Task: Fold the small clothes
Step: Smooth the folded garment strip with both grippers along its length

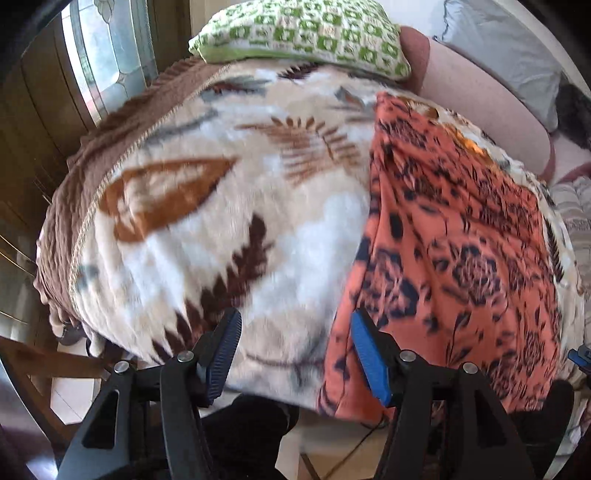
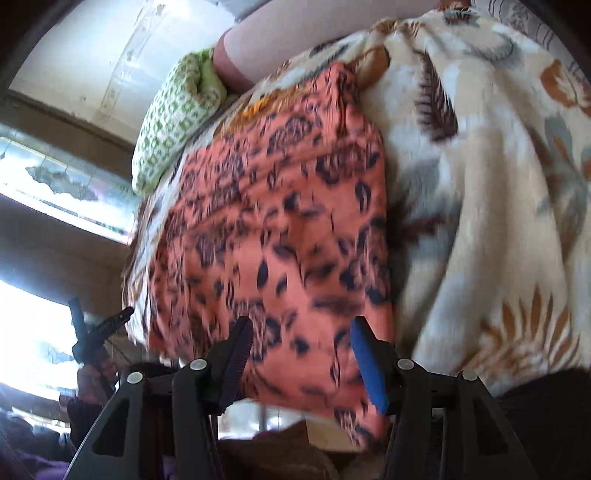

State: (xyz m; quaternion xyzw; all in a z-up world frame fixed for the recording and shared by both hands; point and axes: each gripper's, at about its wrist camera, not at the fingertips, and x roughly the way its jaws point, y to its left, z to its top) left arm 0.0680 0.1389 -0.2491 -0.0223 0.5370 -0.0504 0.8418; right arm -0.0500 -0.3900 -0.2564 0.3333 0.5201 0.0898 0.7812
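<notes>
An orange garment with a dark floral print (image 1: 454, 258) lies flat on the leaf-patterned blanket (image 1: 221, 206), its near end hanging over the bed's front edge. It also shows in the right wrist view (image 2: 273, 229). My left gripper (image 1: 295, 354) is open and empty, just in front of the garment's left edge, over the blanket. My right gripper (image 2: 301, 363) is open and empty, hovering over the garment's near end. The left gripper (image 2: 99, 325) also shows at the left of the right wrist view. The right gripper's fingertip (image 1: 578, 356) peeks in at the left view's right edge.
A green-and-white knitted pillow (image 1: 303, 33) lies at the far end of the bed, also visible in the right wrist view (image 2: 173, 118). A pink bolster (image 1: 476, 96) and grey pillow (image 1: 509, 48) sit at the back right. A window (image 1: 107, 55) and wooden furniture are to the left.
</notes>
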